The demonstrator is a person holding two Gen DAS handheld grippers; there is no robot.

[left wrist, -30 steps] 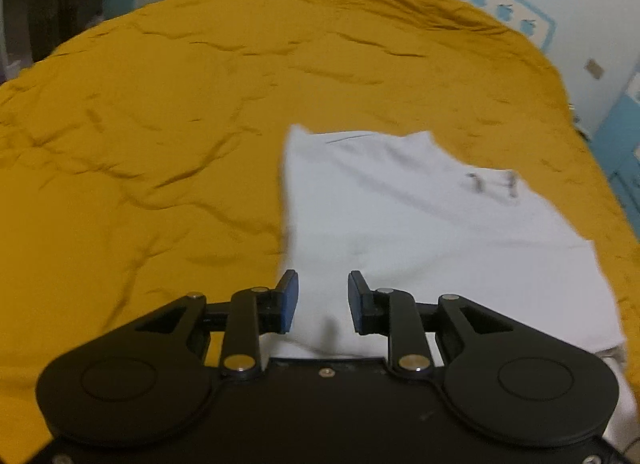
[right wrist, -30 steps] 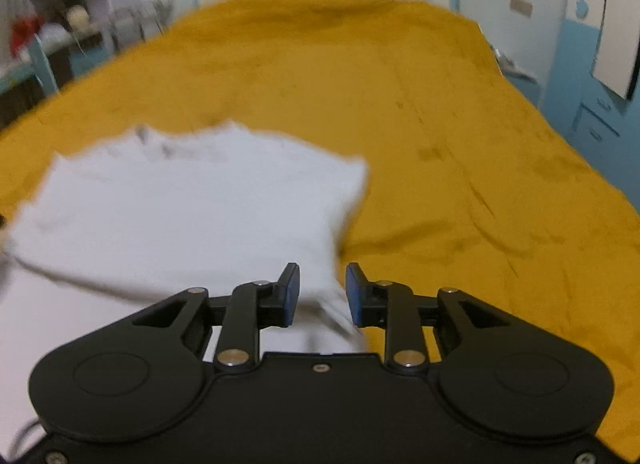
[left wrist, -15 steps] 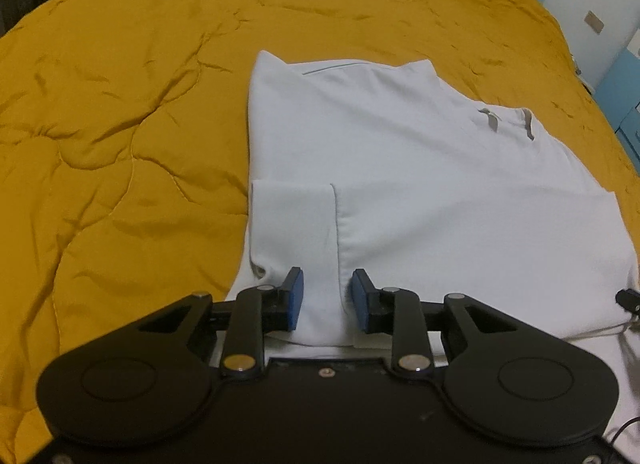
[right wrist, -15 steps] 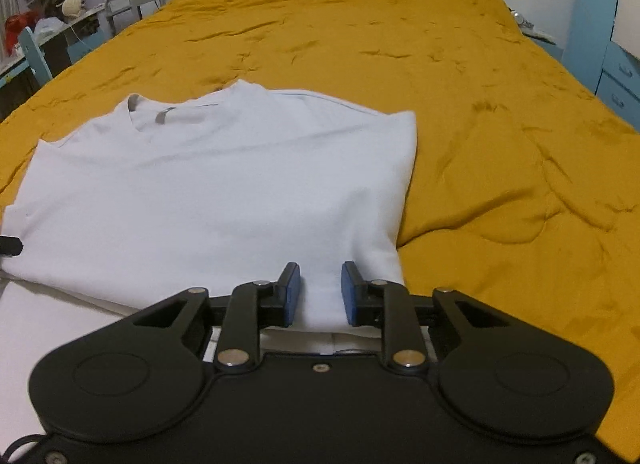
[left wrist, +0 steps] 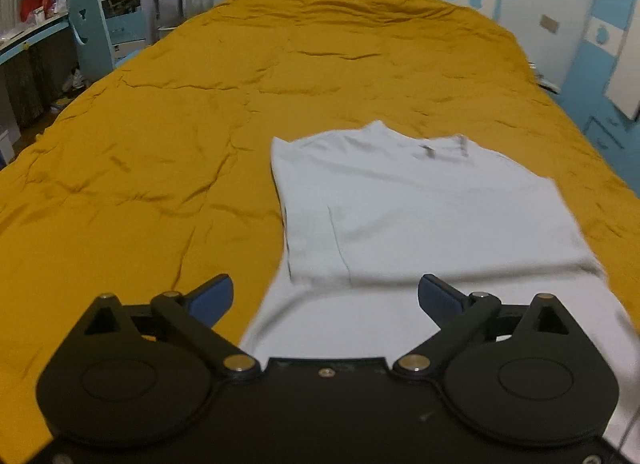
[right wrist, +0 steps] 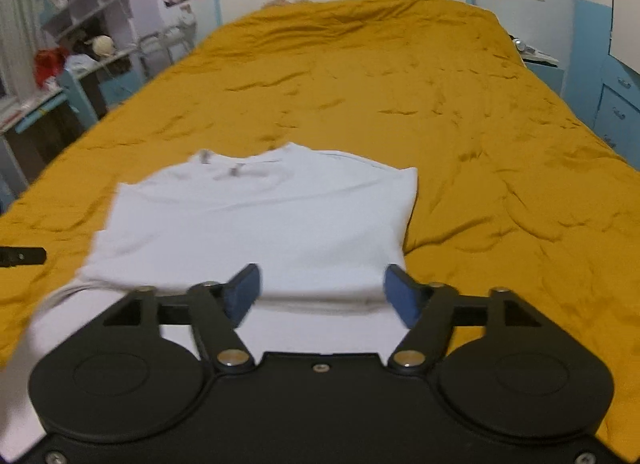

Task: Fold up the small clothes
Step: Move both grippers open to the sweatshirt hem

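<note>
1. Left wrist view: the white shirt [left wrist: 420, 219] is seen at lower centre-right of the frame, laid flat on the mustard bed cover [left wrist: 200, 123], with its collar towards the top of the frame.
2. The upper part of the shirt is doubled over a lower layer, so a fold edge is shown across the frame just above the fingers; judging by this, one fold is already made.
3. The left hand-held gripper [left wrist: 326, 298] is held with its blue pads wide apart and nothing between them, above the shirt's near left edge.
4. Right wrist view: the right hand-held gripper [right wrist: 322, 296] is likewise spread, empty, over the near right edge of the shirt [right wrist: 256, 223].
5. Both grippers are probably set at opposite sides so that the next fold can be taken evenly.
</note>
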